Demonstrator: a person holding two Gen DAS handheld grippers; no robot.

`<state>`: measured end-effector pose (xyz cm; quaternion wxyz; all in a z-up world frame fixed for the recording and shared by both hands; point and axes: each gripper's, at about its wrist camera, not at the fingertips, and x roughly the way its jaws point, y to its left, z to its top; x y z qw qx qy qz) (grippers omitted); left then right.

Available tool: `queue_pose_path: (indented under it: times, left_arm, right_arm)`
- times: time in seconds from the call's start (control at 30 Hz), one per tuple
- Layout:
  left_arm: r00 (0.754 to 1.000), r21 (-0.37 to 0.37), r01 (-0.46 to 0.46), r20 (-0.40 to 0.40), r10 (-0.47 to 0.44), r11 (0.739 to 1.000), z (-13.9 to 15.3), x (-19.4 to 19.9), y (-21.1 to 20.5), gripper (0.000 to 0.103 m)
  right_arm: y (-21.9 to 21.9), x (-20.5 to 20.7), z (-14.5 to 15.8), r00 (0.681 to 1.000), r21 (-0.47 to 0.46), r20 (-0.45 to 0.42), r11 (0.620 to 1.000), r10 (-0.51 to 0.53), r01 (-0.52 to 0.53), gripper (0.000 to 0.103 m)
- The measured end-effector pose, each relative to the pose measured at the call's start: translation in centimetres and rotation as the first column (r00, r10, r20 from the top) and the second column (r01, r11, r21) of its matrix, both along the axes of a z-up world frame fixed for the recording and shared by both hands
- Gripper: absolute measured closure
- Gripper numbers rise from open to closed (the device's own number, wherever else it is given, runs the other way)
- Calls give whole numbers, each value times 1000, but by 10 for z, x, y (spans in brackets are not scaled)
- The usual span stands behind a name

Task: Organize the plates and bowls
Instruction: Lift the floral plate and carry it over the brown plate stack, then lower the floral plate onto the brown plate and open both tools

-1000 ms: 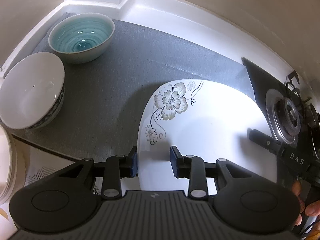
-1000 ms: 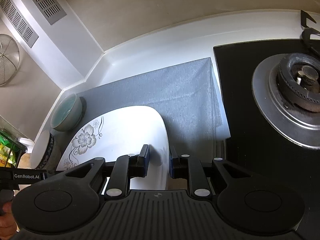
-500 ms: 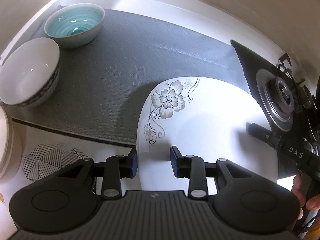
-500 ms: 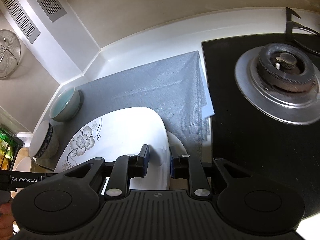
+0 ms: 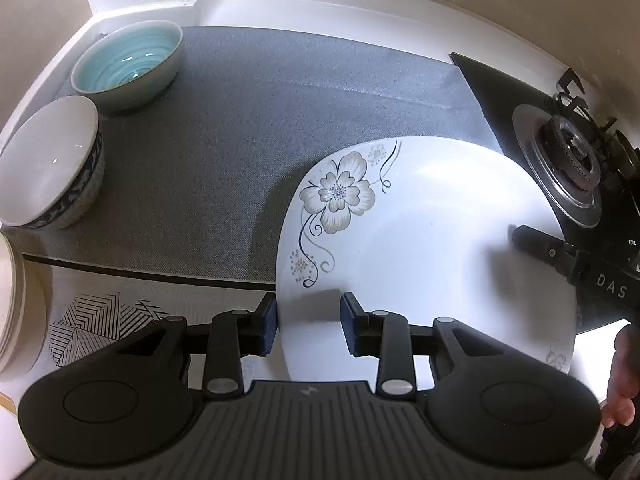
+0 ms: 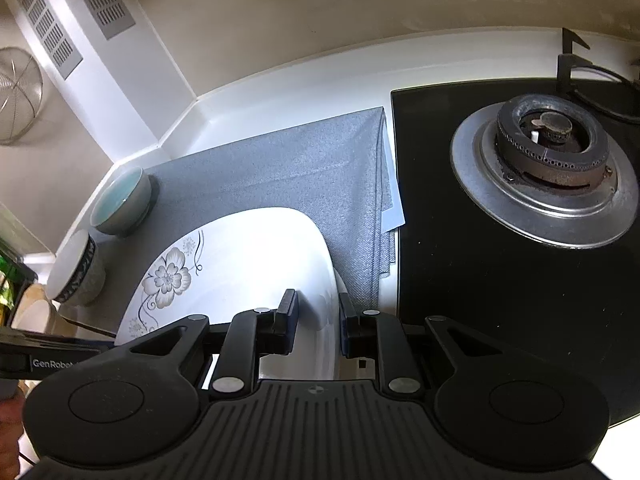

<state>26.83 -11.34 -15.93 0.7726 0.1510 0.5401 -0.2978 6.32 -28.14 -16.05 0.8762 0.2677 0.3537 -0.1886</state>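
Note:
A white squarish plate (image 5: 420, 240) with a grey flower print hangs just above the grey mat (image 5: 240, 140), held from both sides. My left gripper (image 5: 308, 328) is shut on the plate's left rim, one pad under the edge and one over it. My right gripper (image 6: 318, 328) is shut on the opposite rim of the plate (image 6: 248, 256), and its black finger (image 5: 560, 256) shows across the plate. A teal bowl (image 5: 128, 60) and a white bowl with a blue band (image 5: 48, 160) stand at the mat's far left, apart from the plate.
A black glass hob with a gas burner (image 6: 548, 148) borders the mat (image 6: 300, 168) on the right. A stack of pale plates (image 5: 10, 300) sits at the left edge, next to a striped patterned surface (image 5: 100, 316). White counter and wall run behind. A wire strainer (image 6: 16, 92) hangs far left.
Both grippers have carried the plate a short way off from the bowls, toward the mat's front edge. The patterned surface has come into view. Both grips are the same.

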Motion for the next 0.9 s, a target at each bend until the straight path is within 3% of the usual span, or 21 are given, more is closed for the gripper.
queue_pose_path:
  times: [0.13, 0.23, 0.33, 0.4, 0.47, 0.63, 0.73, 0.9]
  left_arm:
    - [1000, -12, 4, 4, -4, 1000, -3, 4, 0, 66]
    - [999, -32, 6, 32, -5, 999, -1, 0, 5, 65]
    - [999, -63, 3, 46, 0, 998, 4, -3, 10, 50]
    - [999, -84, 13, 47, -9, 996, 8, -10, 14, 24]
    - [998, -100, 19, 67, -13, 995, 12, -13, 18, 10]
    - [996, -112, 26, 90, -16, 993, 23, -29, 25, 0]
    - [996, -114, 15, 91, -5, 993, 27, -30, 29, 1]
    - [995, -95, -31, 94, 40, 995, 38, -35, 45, 1]
  right_arm:
    - [8, 3, 2, 1000, -63, -23, 998, 14, -15, 79]
    - [20, 7, 10, 998, -207, -41, 977, 46, -54, 75]
    - [28, 9, 18, 994, -270, -24, 957, 103, -106, 75]
    - [27, 11, 18, 994, -268, -37, 957, 105, -111, 74]
    - [23, 10, 16, 995, -238, -55, 967, 82, -93, 73]
    - [20, 2, 22, 996, -175, -74, 983, 47, -59, 48]
    - [28, -2, 29, 994, -159, -86, 984, 62, -75, 39]
    - [47, -4, 39, 992, -126, -99, 988, 75, -88, 33]
